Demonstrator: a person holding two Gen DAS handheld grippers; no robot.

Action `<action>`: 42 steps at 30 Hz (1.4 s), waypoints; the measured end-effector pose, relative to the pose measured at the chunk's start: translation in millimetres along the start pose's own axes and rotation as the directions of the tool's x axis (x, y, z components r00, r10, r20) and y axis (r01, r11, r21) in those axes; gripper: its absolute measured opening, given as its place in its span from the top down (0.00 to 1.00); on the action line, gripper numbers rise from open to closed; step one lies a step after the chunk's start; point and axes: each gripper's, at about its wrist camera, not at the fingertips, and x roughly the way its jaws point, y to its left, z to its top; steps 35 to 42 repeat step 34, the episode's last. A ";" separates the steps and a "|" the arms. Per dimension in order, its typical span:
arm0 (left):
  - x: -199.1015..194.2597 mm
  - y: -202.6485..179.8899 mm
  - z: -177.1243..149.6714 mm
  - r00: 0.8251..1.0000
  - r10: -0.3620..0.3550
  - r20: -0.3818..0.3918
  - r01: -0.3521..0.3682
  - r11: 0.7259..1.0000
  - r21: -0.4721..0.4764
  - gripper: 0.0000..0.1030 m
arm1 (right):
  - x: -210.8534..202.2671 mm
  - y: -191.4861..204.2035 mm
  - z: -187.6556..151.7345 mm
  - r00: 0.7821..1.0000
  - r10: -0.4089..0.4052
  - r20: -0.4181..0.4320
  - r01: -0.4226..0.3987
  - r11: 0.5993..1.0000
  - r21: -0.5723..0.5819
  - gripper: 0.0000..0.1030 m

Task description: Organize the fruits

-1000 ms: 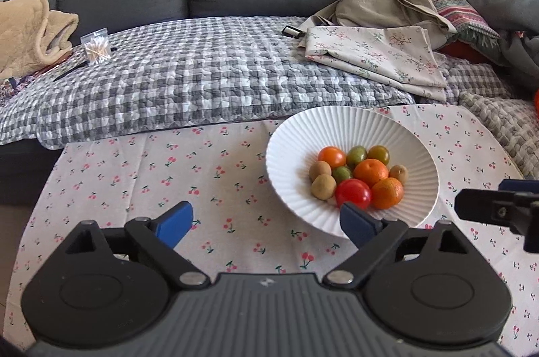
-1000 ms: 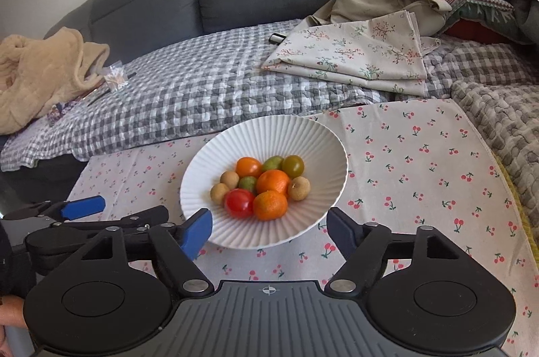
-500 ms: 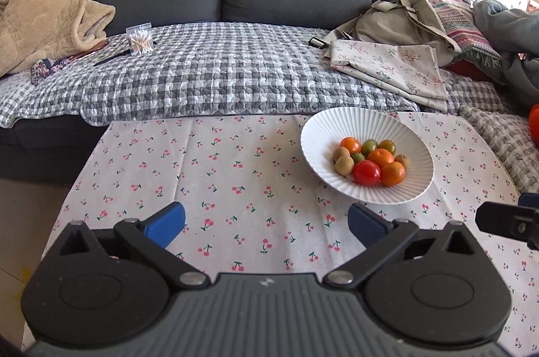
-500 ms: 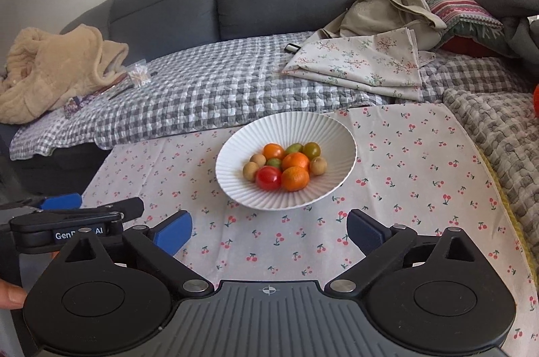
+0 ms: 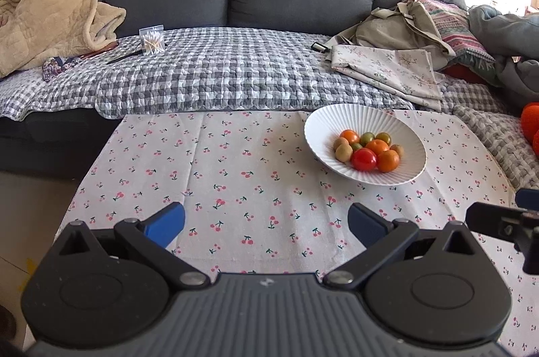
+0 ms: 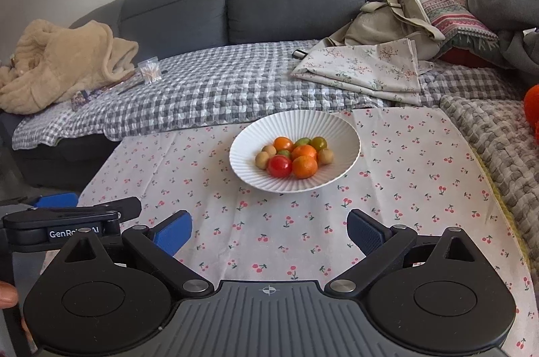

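A white ribbed bowl (image 5: 316,124) (image 6: 340,128) stands on the cherry-print tablecloth (image 5: 235,175) (image 6: 404,175). It holds several small fruits: a red tomato (image 5: 363,160) (image 6: 279,166), orange ones (image 5: 388,161) (image 6: 304,166), green ones and tan ones. My left gripper (image 5: 266,224) is open and empty, well short of the bowl, which lies ahead to its right. My right gripper (image 6: 269,230) is open and empty, with the bowl straight ahead. Each gripper shows at the edge of the other's view.
A grey sofa with a checked quilt (image 5: 219,70) runs behind the table. On it lie a beige blanket (image 5: 43,20), a cotton-swab box (image 5: 152,40), folded floral cloth (image 5: 387,67) and bags. An orange object (image 5: 530,121) sits at the far right edge.
Both grippers have pulled back from the bowl, which now looks smaller and farther off. More of the tablecloth shows in front. Both stay open.
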 end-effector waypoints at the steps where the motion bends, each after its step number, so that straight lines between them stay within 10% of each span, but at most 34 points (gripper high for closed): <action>1: 0.3 -0.4 -1.2 1.000 -0.002 -0.001 0.002 1.000 0.006 0.01 | 0.7 0.6 -0.3 1.000 -0.004 0.000 0.004 1.000 -0.003 0.03; 42: 7.8 -10.1 -9.4 0.997 -0.072 -0.027 0.073 0.996 0.051 0.01 | 16.1 4.2 -8.2 0.999 -0.030 -0.035 0.029 1.000 -0.007 0.03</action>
